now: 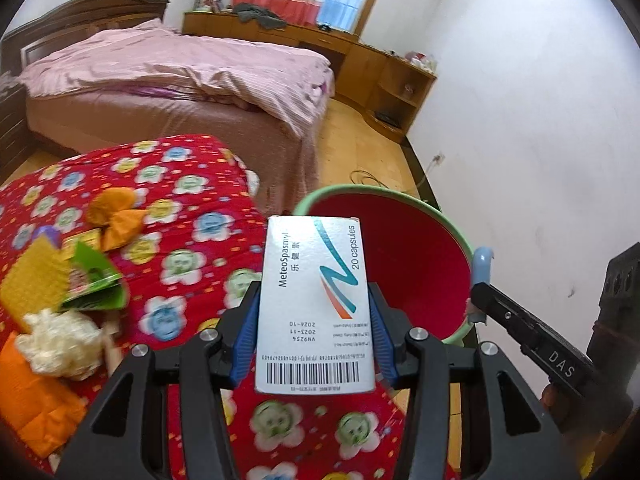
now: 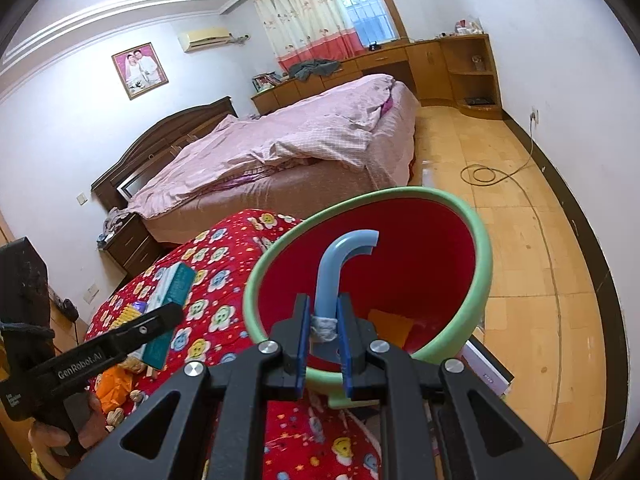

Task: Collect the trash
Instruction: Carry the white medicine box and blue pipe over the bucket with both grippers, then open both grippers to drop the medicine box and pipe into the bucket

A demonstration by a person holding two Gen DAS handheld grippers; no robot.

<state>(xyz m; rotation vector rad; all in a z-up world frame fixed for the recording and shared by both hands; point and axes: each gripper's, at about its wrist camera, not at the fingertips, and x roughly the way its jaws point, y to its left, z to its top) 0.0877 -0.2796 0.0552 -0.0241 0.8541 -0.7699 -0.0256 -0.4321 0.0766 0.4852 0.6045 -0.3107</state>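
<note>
Holding, left gripper [image 1: 316, 316]: white cardboard medicine box [image 1: 316, 300] printed with a teal-and-orange stripe, clamped between blue pads at half width, poised beside the rim of the bin. Holding, right gripper [image 2: 325, 320]: pale blue curved plastic handle [image 2: 340, 264], jaws nearly shut on it. Attached: red plastic bin with green rim [image 2: 484, 264], tilted, orange scrap inside. Remaining on red flower-print quilt [image 1: 192, 216]: orange crumpled paper [image 1: 116, 216], green wrapper [image 1: 96, 280], white crumpled tissue [image 1: 56, 344].

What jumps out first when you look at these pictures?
A white cardboard medicine box sits clamped in the left gripper, right in front. Just beyond it is a red plastic bin with a green rim, held up by its blue hooked handle in the right gripper. Underneath lies a red flowery quilt with scattered wrappers.
</note>
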